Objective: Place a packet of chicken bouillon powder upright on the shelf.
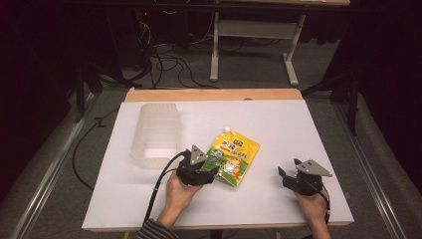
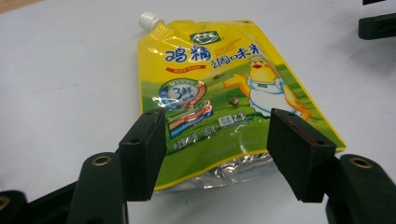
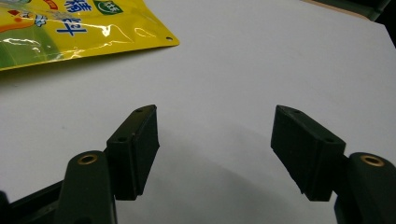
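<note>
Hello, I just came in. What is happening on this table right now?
A person works at a white table with a gripper in each hand. The left gripper sits at the bottom edge of a yellow spouted pouch that lies flat; its jaws stand open on either side of that edge without pressing it. The right gripper is open over bare table, apart from the pouch. A clear plastic container stands to the left, with nothing visible inside.

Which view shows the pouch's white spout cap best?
The left gripper view: the spout cap sits sharp and unblocked at the yellow pouch top corner. The high view shows it tiny; the right gripper view catches a capless pouch corner.
</note>
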Motion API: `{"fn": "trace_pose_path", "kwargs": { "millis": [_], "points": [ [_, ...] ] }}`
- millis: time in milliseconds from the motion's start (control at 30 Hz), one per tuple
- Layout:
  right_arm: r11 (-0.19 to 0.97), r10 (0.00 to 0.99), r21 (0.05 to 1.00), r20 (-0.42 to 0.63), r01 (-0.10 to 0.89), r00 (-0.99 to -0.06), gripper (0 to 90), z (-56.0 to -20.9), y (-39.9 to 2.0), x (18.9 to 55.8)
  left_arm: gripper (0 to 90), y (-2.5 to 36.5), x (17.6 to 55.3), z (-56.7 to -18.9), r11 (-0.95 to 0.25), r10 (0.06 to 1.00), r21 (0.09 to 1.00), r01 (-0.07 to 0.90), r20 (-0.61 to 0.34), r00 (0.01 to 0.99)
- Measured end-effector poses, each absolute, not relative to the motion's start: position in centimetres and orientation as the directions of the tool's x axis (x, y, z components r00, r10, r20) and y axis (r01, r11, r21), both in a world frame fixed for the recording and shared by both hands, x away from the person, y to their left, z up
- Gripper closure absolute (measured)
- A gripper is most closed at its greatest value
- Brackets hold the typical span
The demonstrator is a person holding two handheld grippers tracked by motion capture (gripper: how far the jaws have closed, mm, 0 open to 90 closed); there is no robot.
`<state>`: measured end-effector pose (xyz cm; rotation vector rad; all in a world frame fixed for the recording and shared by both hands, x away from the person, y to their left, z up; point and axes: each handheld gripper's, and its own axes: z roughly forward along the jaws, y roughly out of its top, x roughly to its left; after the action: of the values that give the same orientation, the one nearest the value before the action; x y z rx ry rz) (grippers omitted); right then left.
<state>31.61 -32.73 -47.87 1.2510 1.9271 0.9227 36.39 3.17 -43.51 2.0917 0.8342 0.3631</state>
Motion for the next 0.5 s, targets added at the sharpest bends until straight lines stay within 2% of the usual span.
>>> {"fn": "trace_pose_path", "kwargs": {
  "millis": [500],
  "points": [
    [0.287,0.936,0.835,-0.139,0.47,-0.324,32.6,-47.8,-32.7,31.5,35.2,1.0,39.4,-42.1,-0.444,0.688,0.755,0.483,-0.057,0.723]
  ]
}}
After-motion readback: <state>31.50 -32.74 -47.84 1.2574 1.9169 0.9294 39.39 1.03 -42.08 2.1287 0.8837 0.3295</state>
